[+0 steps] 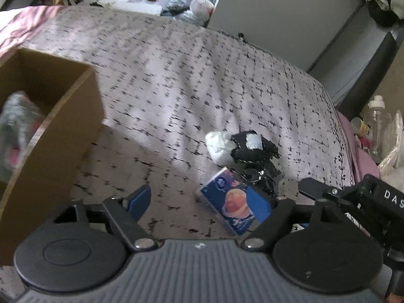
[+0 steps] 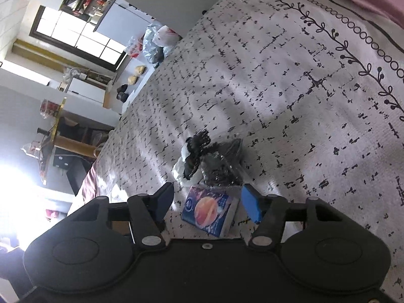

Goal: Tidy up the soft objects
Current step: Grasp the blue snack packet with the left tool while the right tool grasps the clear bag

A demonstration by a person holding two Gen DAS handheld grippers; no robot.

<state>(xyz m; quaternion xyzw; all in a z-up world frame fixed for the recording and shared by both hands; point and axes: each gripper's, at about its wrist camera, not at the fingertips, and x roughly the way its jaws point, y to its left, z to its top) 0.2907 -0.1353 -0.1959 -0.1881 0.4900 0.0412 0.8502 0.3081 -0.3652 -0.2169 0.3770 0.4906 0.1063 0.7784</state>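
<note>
While lying flat, tissue pack (image 2: 210, 210) angled diagonally

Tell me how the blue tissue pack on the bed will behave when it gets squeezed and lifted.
The blue tissue pack looks like a soft film-wrapped packet, so it would probably dent rather than resist. Its glossy wrap may be slightly slippery. It lies flat on the bedspread, so rolling seems unlikely, and it is likely light.

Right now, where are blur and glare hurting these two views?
Left wrist view: the brown cardboard box and the grey bundle inside it are motion-smeared. Right wrist view: white glare washes out the left edge; the blue tissue pack stays sharp.
</note>
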